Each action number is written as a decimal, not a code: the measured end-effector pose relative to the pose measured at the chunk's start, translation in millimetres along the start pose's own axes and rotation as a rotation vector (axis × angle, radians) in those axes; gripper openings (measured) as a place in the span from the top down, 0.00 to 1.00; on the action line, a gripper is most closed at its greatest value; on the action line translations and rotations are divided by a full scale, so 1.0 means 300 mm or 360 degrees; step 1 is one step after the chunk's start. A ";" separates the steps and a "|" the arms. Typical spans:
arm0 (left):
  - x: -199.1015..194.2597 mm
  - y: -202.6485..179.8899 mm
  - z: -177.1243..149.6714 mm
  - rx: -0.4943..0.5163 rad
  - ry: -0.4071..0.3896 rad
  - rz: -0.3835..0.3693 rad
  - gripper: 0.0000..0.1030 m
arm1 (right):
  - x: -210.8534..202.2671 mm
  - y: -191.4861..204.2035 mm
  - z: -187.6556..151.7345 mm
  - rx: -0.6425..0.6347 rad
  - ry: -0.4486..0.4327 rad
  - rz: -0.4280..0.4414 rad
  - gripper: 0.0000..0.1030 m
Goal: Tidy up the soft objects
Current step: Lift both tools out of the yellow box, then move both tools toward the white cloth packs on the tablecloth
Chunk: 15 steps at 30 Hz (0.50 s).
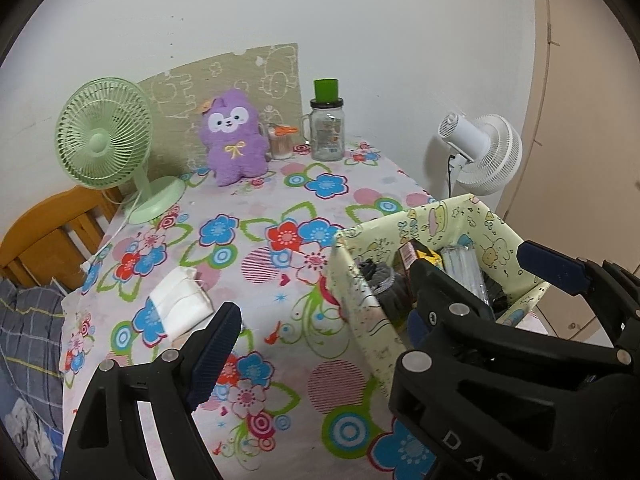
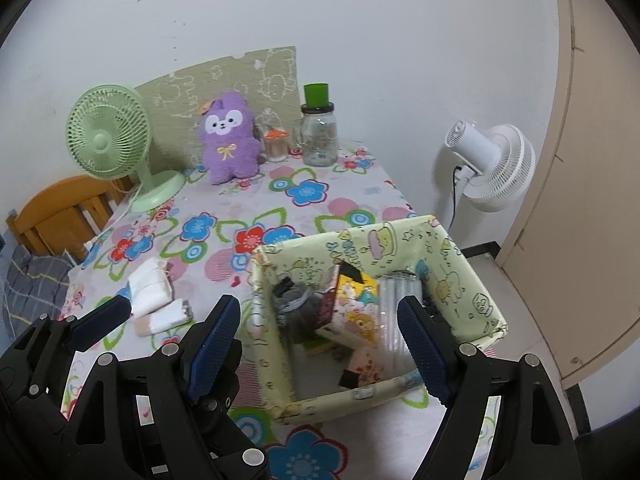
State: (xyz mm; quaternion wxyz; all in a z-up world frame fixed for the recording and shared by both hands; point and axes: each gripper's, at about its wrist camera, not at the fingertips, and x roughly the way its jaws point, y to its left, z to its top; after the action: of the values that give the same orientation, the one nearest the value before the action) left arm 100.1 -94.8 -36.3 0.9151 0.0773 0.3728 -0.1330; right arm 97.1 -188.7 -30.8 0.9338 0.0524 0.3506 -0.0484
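A purple plush toy (image 1: 234,140) (image 2: 228,142) stands upright at the back of the flowered tablecloth (image 1: 280,184). A folded white cloth (image 1: 180,304) (image 2: 150,288) lies near the table's left edge, with a beige and white bundle (image 2: 168,320) just in front of it. A pale yellow cartoon-print box (image 1: 360,292) (image 2: 272,340) at the right holds a grey knitted piece (image 2: 294,300), a cartoon carton (image 2: 356,304) and a clear packet. My left gripper (image 1: 320,330) (image 2: 156,328) hovers open between cloth and box. Above the box, my right gripper (image 2: 320,344) is open and empty.
A green desk fan (image 1: 104,132) stands back left, its cord trailing off the table. A glass jar with a green lid (image 1: 327,128) and a small toothpick jar (image 1: 280,144) stand beside the plush. Off the table are a white fan (image 1: 480,152), a wooden chair (image 1: 44,240) and plaid bedding (image 1: 28,328).
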 end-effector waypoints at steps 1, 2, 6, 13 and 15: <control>-0.005 0.011 -0.003 -0.0005 -0.0003 0.0003 0.16 | -0.003 0.010 0.000 -0.0004 -0.0002 0.0004 0.19; -0.009 0.021 -0.006 -0.0009 -0.0006 0.0007 0.16 | -0.003 0.020 0.000 -0.0007 -0.0002 0.0008 0.19; -0.026 0.054 -0.015 -0.0028 -0.0013 0.0021 0.16 | -0.013 0.061 -0.001 -0.0031 -0.0008 0.0019 0.19; -0.044 0.123 -0.033 -0.0060 -0.0015 0.0049 0.16 | -0.014 0.136 -0.006 -0.0064 -0.0004 0.0049 0.19; -0.045 0.144 -0.037 -0.0070 -0.0012 0.0059 0.16 | -0.010 0.162 -0.007 -0.0074 -0.0002 0.0059 0.19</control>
State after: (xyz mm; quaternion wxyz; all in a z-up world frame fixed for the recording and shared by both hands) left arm 96.4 -48.5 -33.0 0.9202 0.0637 0.3708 -0.1081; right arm 99.5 -140.1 -27.3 0.9357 0.0373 0.3501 -0.0230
